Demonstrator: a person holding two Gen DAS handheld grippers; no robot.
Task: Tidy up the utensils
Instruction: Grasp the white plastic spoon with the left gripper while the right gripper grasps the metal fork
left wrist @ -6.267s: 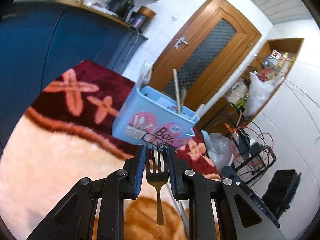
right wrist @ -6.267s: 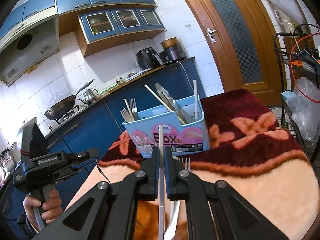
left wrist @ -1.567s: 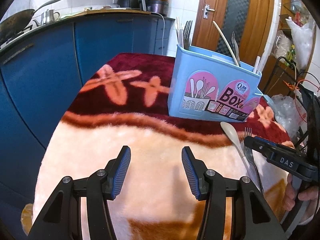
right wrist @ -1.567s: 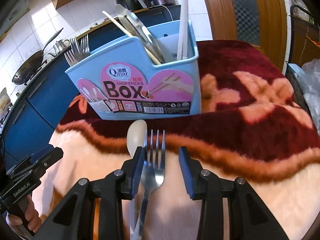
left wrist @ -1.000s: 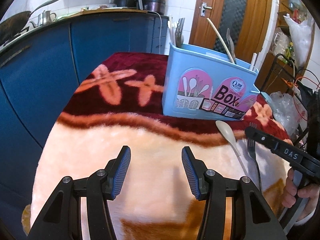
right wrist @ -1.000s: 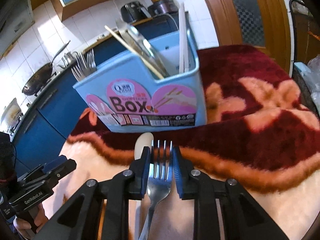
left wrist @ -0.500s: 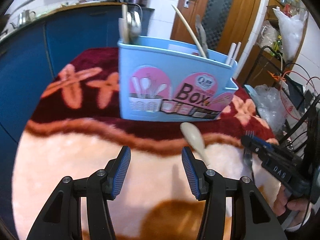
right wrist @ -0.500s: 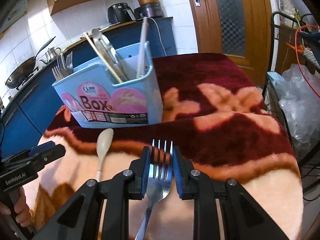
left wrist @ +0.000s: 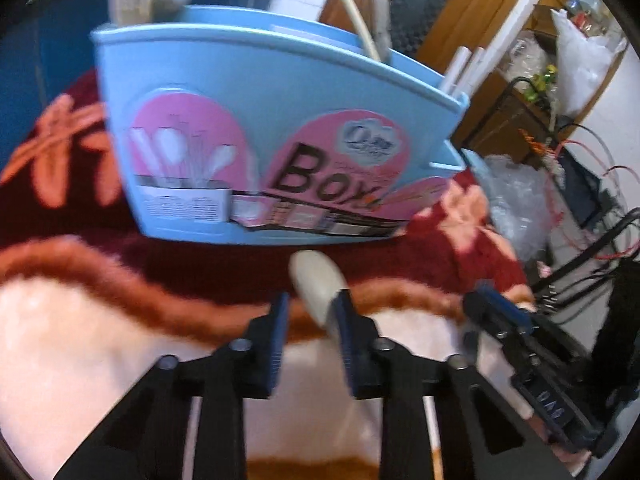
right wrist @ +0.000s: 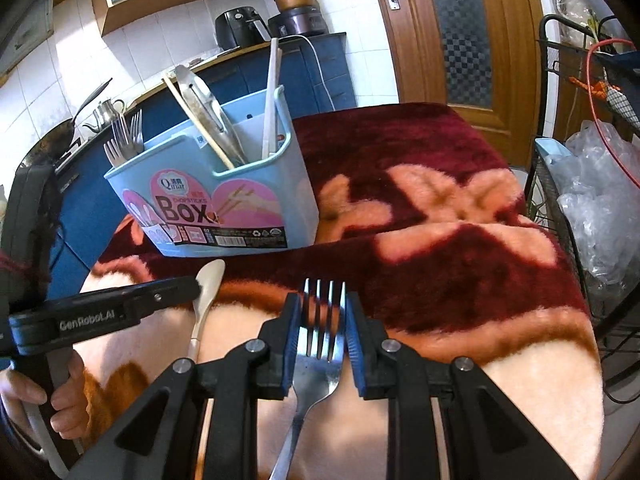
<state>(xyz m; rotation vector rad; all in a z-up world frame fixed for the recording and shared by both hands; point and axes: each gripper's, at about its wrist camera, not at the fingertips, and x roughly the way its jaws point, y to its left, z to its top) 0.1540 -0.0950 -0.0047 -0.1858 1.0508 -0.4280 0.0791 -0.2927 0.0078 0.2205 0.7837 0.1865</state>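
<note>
A light blue utensil box (right wrist: 224, 208) marked "Box" stands on the blanket and holds forks, chopsticks and a spatula; it fills the left wrist view (left wrist: 276, 136). A cream spoon (right wrist: 206, 296) lies on the blanket in front of it. My left gripper (left wrist: 310, 312) is open around the spoon's bowl (left wrist: 318, 284), its fingers on either side. From the right wrist view the left gripper (right wrist: 176, 294) reaches the spoon from the left. My right gripper (right wrist: 320, 320) is shut on a steel fork (right wrist: 318, 344), tines forward, above the blanket.
The table is covered by a fuzzy maroon and peach blanket (right wrist: 460, 216). Blue kitchen cabinets (right wrist: 328, 76) and a wooden door (right wrist: 452, 28) stand behind. A black wire rack with plastic bags (right wrist: 600, 184) stands at the right table edge.
My left gripper has moved forward and right, so its open fingers now straddle the spoon's bowl close to the box. My right gripper still holds the fork, lifted slightly.
</note>
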